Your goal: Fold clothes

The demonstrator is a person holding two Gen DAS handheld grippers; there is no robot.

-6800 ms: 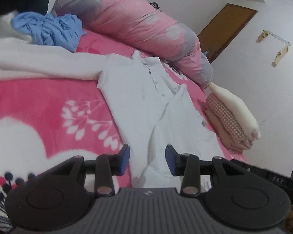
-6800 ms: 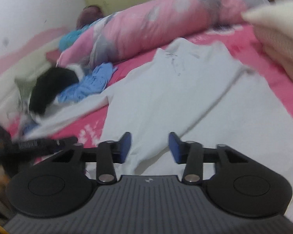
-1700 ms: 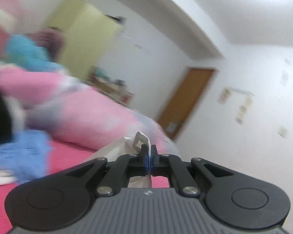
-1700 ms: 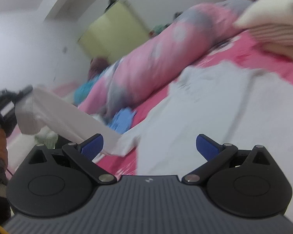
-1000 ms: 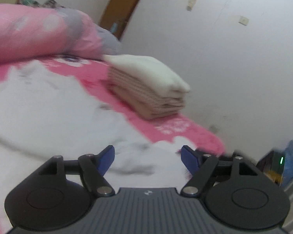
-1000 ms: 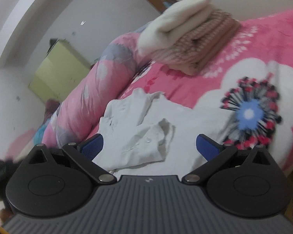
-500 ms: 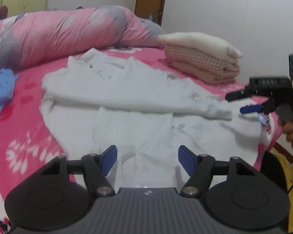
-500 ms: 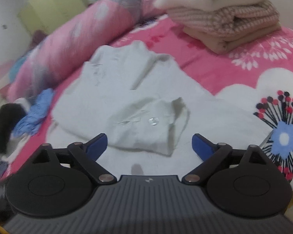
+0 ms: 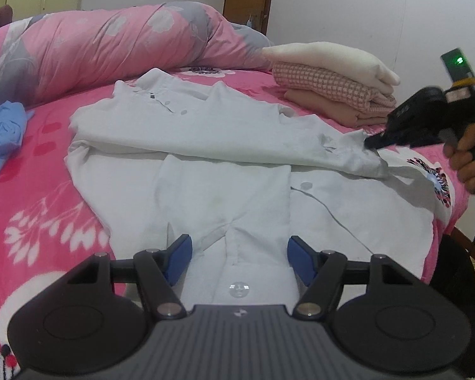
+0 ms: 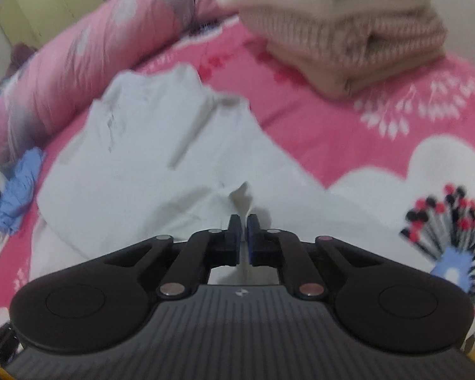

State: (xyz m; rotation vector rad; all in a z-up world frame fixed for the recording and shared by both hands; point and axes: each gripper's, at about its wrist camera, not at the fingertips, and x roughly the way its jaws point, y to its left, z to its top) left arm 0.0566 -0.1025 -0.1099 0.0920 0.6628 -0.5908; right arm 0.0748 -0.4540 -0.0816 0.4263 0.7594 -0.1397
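Note:
A white button shirt [image 9: 224,196] lies spread on the pink flowered bedspread [image 9: 41,190], one sleeve [image 9: 237,145] folded across its chest toward the right. My left gripper [image 9: 239,261] is open just above the shirt's near hem; the cloth lies under the gap and the pads do not press it. In the left wrist view my right gripper [image 9: 369,142] pinches the sleeve's cuff at the right side of the bed. The right wrist view is blurred, but it shows my right gripper [image 10: 243,224] shut on a fold of the white shirt [image 10: 136,164].
A stack of folded clothes [image 9: 329,76] sits at the far right of the bed. A rolled pink quilt [image 9: 110,44] runs along the back. A crumpled blue garment [image 9: 3,129] lies at the left. The bed's edge drops off at the right, beside a person's hand [image 9: 465,158].
My right gripper has gone from wide open to shut on the sleeve's cuff. My left gripper has sunk closer to the shirt's hem, its jaws a little narrower.

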